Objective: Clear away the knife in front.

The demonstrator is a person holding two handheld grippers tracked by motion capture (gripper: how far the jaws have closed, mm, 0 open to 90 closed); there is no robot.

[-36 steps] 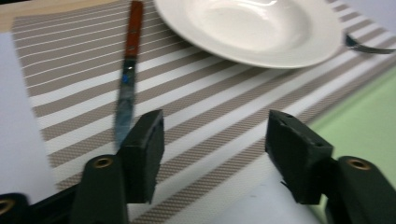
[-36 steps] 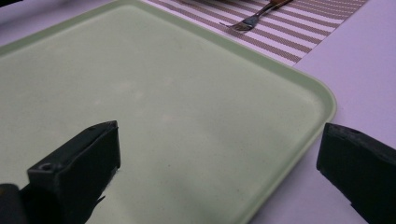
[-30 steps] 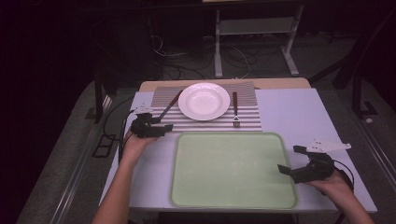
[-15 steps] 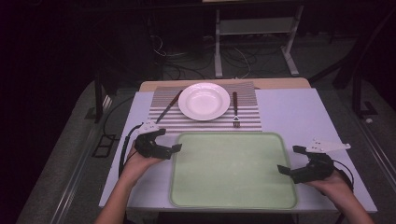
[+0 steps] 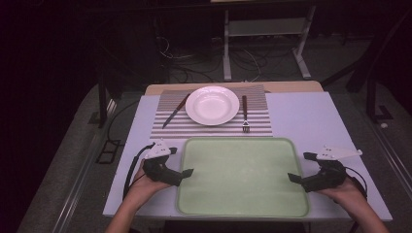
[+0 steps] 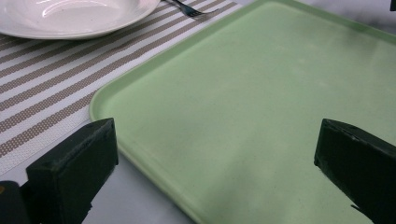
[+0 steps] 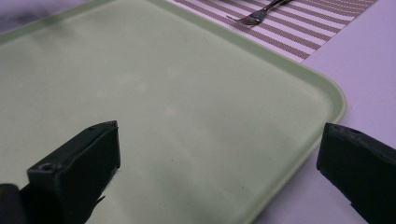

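Dark floor surrounds the pale table, where the green tray lies at the near edge, just below the striped placemat and white plate, flanked by the left gripper, whose jaws have just been opening over the tray's left rim, and the right gripper, both wide and empty.

A striped placemat lies at the far middle of the table, just beyond the table's central area. On it, at centre, sits a white plate, shallow and round. A knife lies on the mat to the plate's left, set at a slant, apart from the plate. A fork lies to the plate's right, roughly straight, tines toward the near side. Cables run across the floor behind the table, beside a pale metal stand.
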